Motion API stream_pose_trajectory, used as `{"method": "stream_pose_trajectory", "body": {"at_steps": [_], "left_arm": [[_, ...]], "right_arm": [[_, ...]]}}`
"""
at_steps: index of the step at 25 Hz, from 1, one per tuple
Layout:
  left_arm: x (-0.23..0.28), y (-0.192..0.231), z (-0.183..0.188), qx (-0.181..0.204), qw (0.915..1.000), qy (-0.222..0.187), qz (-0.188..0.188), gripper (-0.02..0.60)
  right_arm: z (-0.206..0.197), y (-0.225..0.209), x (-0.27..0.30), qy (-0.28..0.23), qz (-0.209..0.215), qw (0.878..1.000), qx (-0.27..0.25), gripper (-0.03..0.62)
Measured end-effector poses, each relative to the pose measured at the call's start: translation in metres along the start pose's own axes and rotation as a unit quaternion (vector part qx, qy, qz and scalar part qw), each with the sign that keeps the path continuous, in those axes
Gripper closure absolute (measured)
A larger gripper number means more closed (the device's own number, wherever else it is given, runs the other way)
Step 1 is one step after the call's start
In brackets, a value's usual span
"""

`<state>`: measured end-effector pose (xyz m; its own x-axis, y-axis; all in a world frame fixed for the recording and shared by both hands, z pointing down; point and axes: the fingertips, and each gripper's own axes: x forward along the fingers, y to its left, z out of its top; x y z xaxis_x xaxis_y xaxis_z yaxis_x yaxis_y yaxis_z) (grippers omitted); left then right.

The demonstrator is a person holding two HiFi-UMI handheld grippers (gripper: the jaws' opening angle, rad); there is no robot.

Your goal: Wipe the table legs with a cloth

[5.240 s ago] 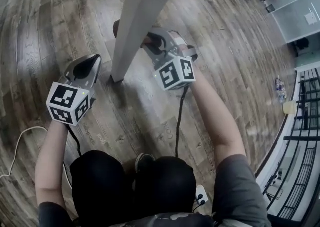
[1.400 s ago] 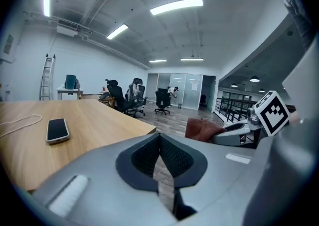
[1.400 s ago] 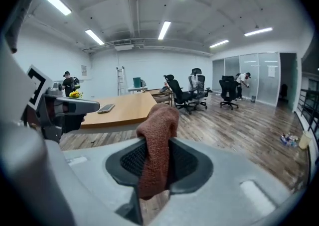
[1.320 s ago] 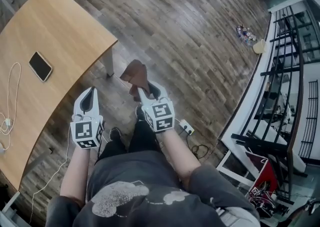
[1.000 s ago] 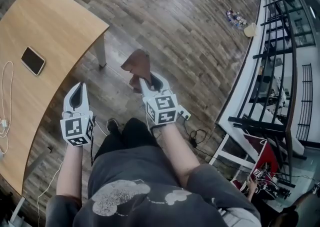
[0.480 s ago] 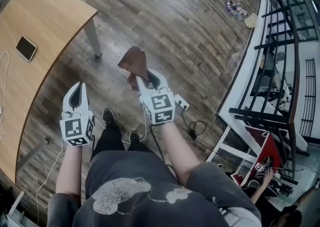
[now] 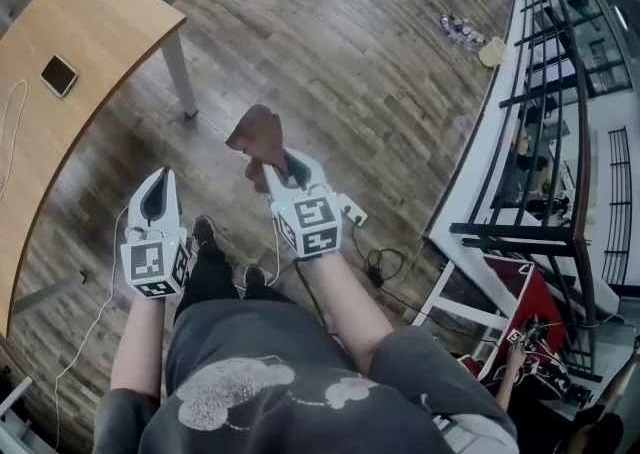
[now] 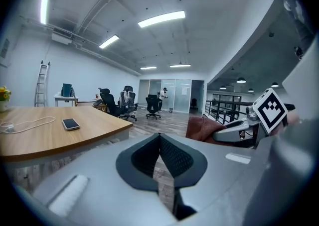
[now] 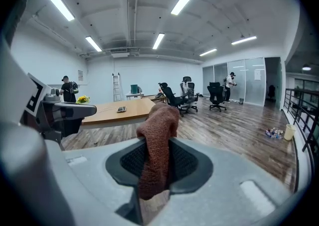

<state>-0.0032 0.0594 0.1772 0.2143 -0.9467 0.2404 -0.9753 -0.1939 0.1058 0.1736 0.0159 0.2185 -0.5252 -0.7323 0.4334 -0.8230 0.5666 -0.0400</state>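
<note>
Standing on the wooden floor (image 7: 340,52), the person holds both forearms forward from the body, with the elbows bent and one hand-held gripper in each hand. The right hand-held gripper (image 7: 275,164) points ahead and reaches a little farther forward than the left one. Its jaws are clamped on a brown cloth (image 7: 258,132). In the right gripper view the cloth (image 9: 158,135) passes between the two dark pads, rises above them in a soft fold and hangs a little below them. The cloth is in the air over the floor. It touches neither the white table leg (image 7: 181,77) nor the tabletop (image 7: 90,32), and it lies apart from that leg, on the side of the person.

The left hand-held gripper (image 7: 160,180) is held lower and to the left, also pointing forward. In the left gripper view its jaws (image 8: 159,143) are closed together, pad against pad, with nothing between them.

The table leg stands under the rounded corner of the tabletop. A phone (image 7: 59,74) lies flat on the tabletop, well in from that corner. A white power strip (image 7: 350,212) lies on the floor just beside the right hand-held gripper's marker cube. A black railing (image 7: 530,122) runs along the right side of the floor.
</note>
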Motion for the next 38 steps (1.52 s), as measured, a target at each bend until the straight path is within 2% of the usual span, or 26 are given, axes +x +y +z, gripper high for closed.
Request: {"method": "stream_pose_trajectory", "body": {"at_steps": [10, 17, 21, 25, 31, 38], "left_arm": [[-0.061, -0.028, -0.007, -0.005, 0.9998, -0.011, 0.013, 0.561], [-0.075, -0.051, -0.003, -0.005, 0.9996, -0.026, 0.008, 0.561], [-0.086, -0.059, -0.013, -0.009, 0.9997, -0.02, 0.013, 0.561], [-0.095, -0.057, -0.024, -0.015, 0.9995, -0.01, 0.025, 0.561], [-0.108, -0.034, -0.03, -0.035, 0.9967, -0.006, 0.073, 0.561], [-0.111, -0.034, -0.03, -0.032, 0.9964, -0.006, 0.079, 0.561]], "right_arm": [[-0.015, 0.024, -0.06, -0.006, 0.027, 0.999, -0.019, 0.497], [-0.02, 0.038, -0.083, -0.008, 0.051, 0.998, -0.043, 0.5], [-0.034, 0.044, -0.091, 0.001, 0.061, 0.997, -0.047, 0.502], [-0.044, 0.045, -0.095, 0.011, 0.067, 0.996, -0.05, 0.502], [-0.056, 0.051, -0.092, 0.025, 0.084, 0.995, -0.056, 0.502], [-0.06, 0.049, -0.089, 0.026, 0.087, 0.995, -0.046, 0.502]]}}
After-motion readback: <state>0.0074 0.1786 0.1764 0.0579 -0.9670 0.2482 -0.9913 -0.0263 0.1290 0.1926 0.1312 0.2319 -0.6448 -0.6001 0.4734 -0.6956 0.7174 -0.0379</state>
